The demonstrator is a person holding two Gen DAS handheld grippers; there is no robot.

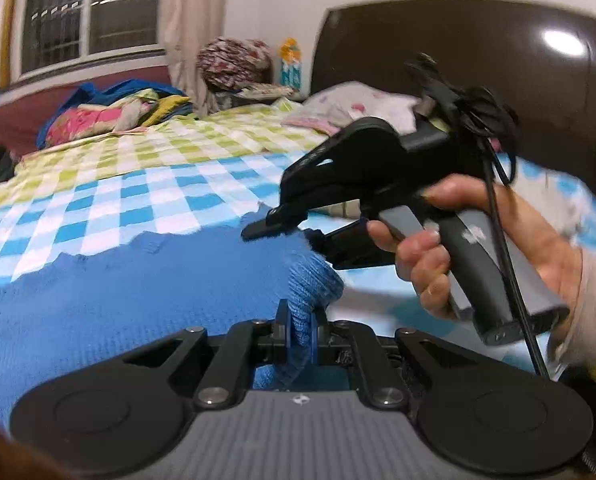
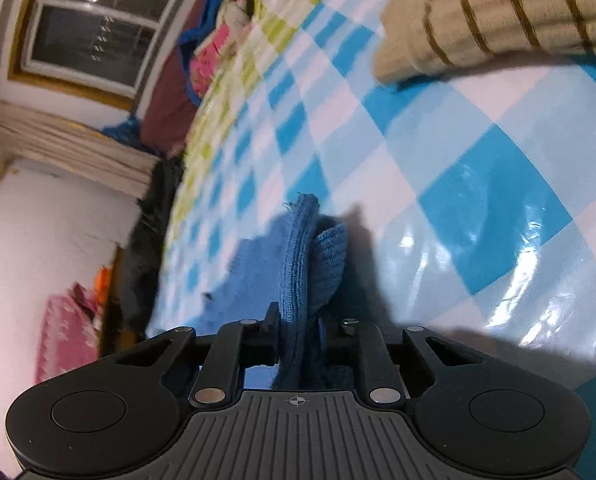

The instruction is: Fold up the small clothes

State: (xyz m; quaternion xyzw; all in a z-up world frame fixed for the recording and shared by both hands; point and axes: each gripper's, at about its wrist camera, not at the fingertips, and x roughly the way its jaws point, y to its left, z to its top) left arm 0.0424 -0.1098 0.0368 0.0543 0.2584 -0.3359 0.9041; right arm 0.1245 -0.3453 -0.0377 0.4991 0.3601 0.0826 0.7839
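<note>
Left gripper (image 1: 300, 330): clamped on a bunched fold of the blue knit garment (image 1: 137, 280), the cloth pinched tight between its pads at the near edge.
Right gripper (image 2: 300, 336): closed on another gathered edge of the blue knit garment (image 2: 298, 264) — the fabric stands up between its jaws.
Garment: spread on the checked bedsheet (image 1: 157, 200), its bulk lying just past the left gripper and reaching out over the blue checks.
Right hand (image 1: 458, 248): seen from the left wrist view beside the garment's right edge, wrapped round the gripper handle.
Striped beige knit (image 2: 478, 20): farther along the sheet, well apart from the blue garment.
Far end: pillows and a heap of bright bedding (image 1: 109, 116) beyond the garment, under the window (image 1: 89, 12).
Step, as I judge it: both edges taken up, ready for a fold.
Next move calls for: carrying both pinched edges together across the garment and keeping them level — uneven travel would skew the crease.
</note>
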